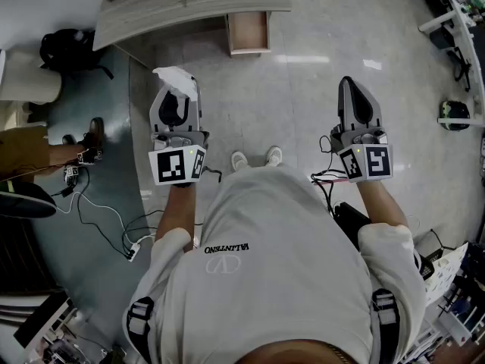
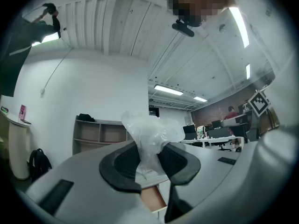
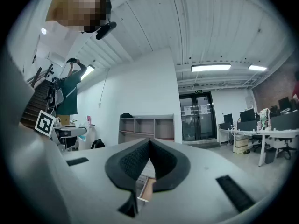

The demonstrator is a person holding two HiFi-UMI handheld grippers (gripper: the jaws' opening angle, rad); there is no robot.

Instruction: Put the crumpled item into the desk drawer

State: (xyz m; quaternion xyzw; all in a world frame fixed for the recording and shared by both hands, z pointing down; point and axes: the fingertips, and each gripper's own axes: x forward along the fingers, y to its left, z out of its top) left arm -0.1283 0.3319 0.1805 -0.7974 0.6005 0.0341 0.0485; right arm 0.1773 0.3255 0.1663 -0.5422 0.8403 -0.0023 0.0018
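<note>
Your torso fills the lower head view. Above it, left of centre, your left gripper carries the crumpled item; your right gripper sits opposite. Open desk drawer at top centre. Left gripper view: jaws clamped on the crumpled item, frame centre. Right gripper view: jaws together, nothing between.

Bright, even ceiling tubes above our right hand-held gripper; glare on the floor, fisheye-dark corners.
</note>
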